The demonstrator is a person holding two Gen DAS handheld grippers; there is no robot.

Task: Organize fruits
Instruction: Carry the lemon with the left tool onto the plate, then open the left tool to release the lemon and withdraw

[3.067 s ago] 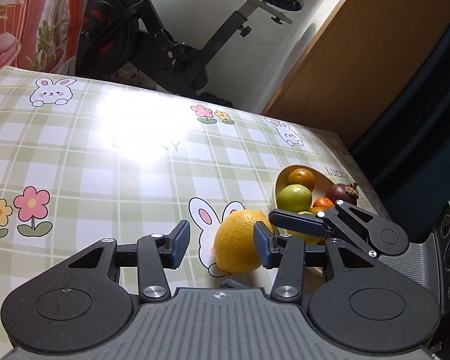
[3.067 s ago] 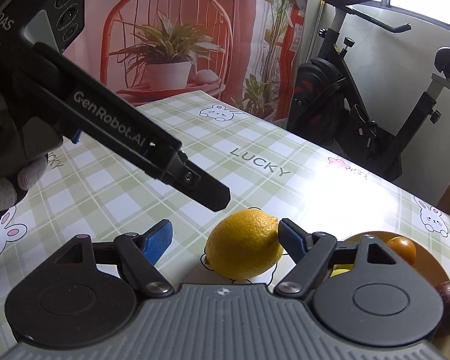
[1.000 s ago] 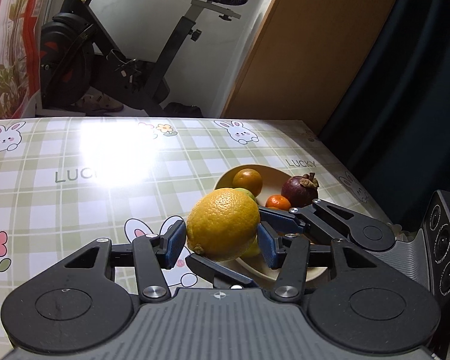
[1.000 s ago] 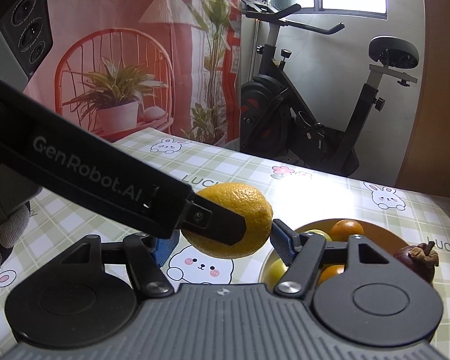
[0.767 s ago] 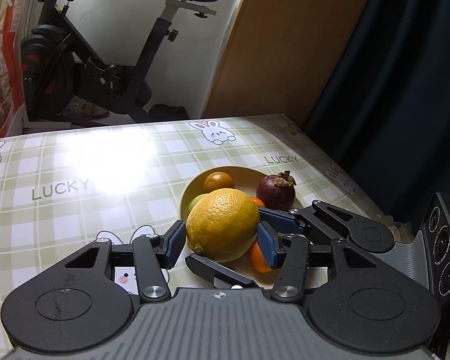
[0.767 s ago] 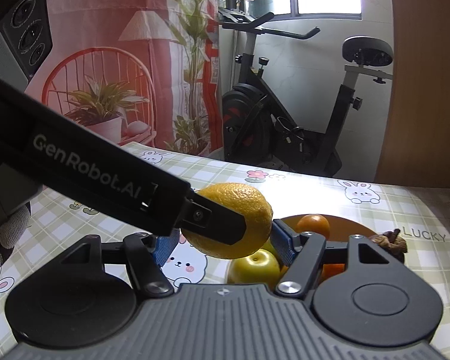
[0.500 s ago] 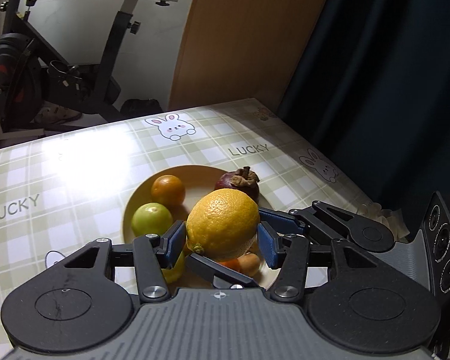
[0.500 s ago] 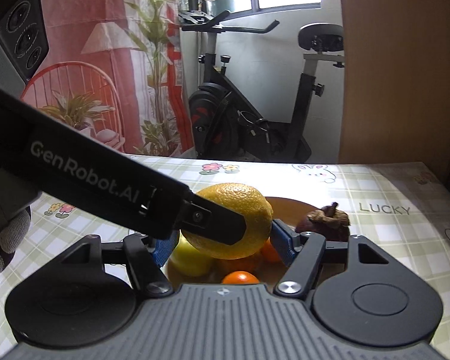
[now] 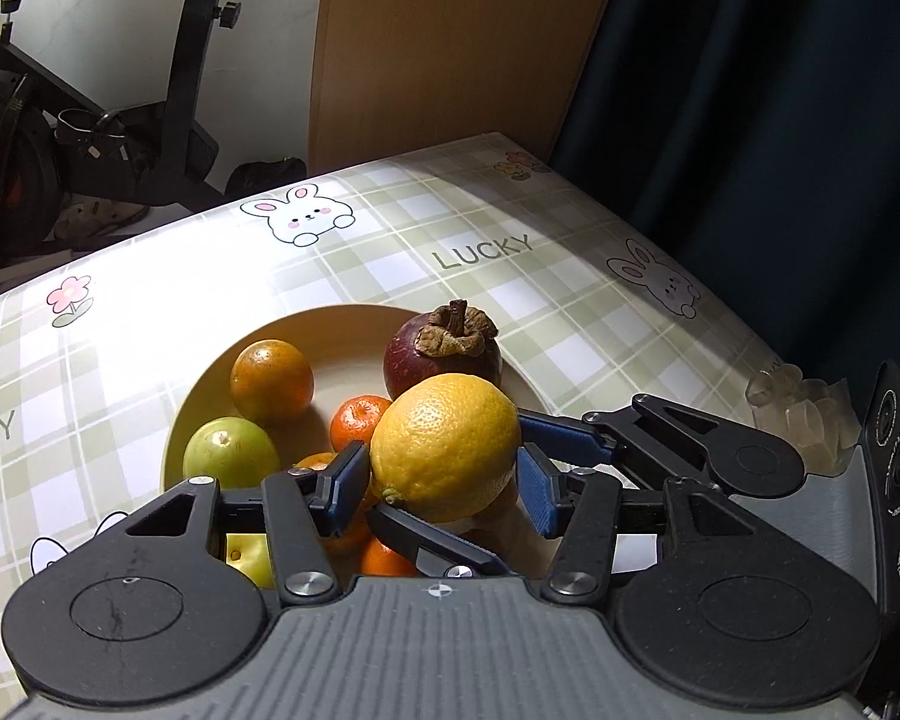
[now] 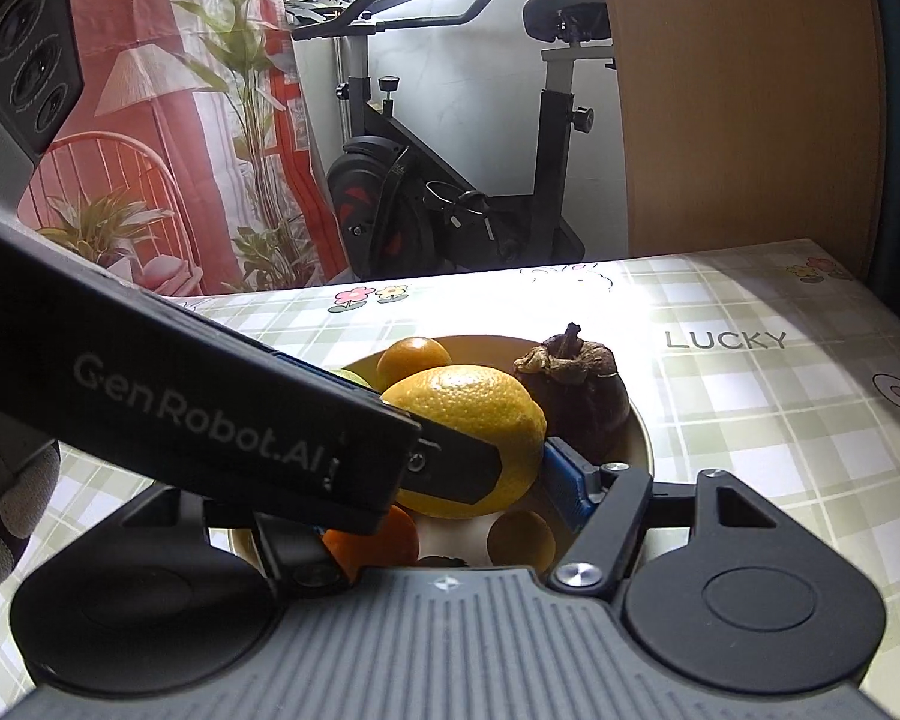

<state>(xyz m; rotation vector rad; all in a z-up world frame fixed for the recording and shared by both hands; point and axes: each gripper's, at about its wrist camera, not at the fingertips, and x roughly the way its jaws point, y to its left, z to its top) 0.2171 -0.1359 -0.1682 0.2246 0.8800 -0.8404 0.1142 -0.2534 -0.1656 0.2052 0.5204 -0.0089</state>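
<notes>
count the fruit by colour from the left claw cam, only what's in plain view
yellow lemon: 1
dark purple mangosteen: 1
green fruit: 1
orange citrus: 3
total: 6; partly hidden pieces lower down are not counted
</notes>
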